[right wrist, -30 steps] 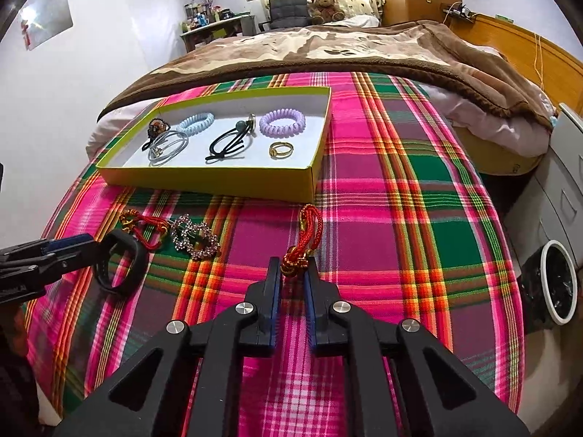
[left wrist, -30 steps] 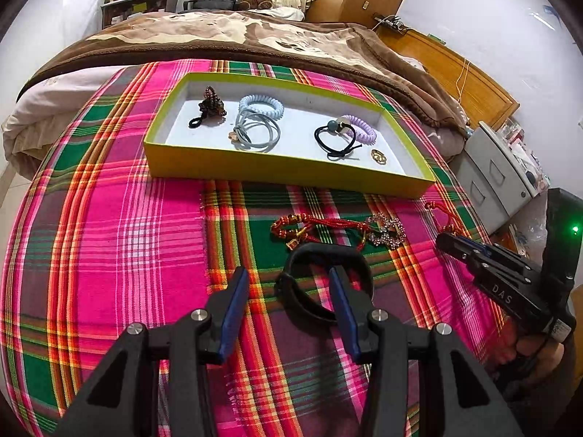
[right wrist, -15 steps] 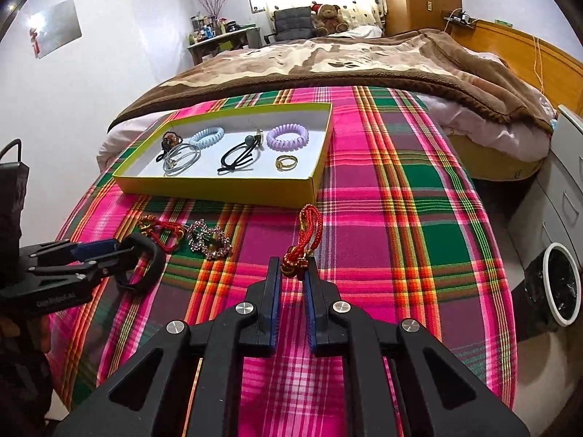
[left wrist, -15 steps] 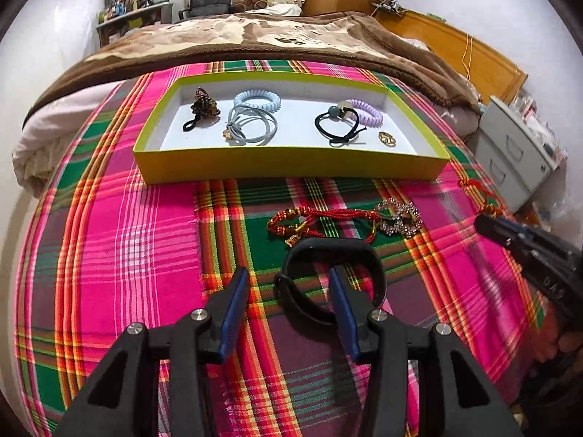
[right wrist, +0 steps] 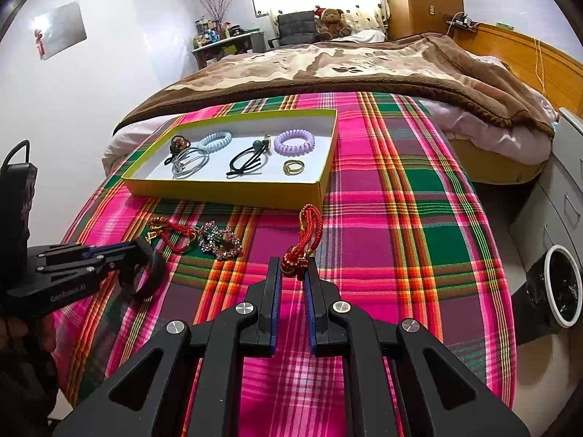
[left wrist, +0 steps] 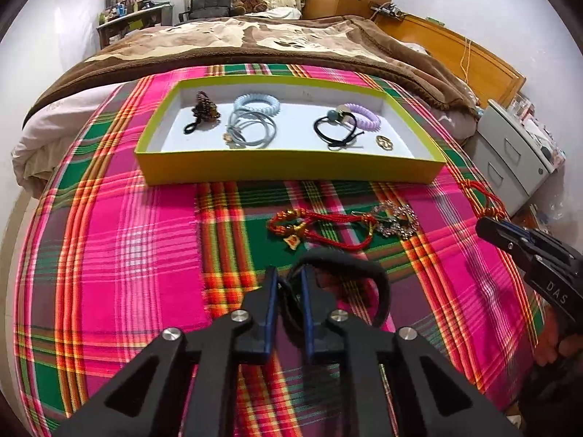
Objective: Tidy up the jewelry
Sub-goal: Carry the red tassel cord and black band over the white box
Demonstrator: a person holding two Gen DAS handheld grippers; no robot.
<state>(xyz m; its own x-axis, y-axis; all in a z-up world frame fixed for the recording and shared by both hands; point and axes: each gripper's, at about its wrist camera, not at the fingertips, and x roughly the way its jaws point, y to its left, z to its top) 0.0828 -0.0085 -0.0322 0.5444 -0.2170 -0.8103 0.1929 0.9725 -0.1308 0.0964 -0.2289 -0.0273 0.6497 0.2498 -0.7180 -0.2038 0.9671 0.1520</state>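
Jewelry: most pieces lie in the yellow tray at the far side of the plaid blanket on the bed; four pieces are outside it, near its front wall.
Black band: the black band is in the left claw, whose jaws have just been closing and now pinch the band's left side; the rest of the loop bulges out to the right.
Red cord: the red cord is clenched at its knotted end by the right claw; its long axis runs straight away toward the tray.
Loose pieces: a red bracelet and a sparkly bracelet lie touching between the two claws and the tray.
Key relation: the tray lies straight beyond both claws. I judge the right claw nearer the tray's right end, beside the gold ring; the left claw faces the middle.
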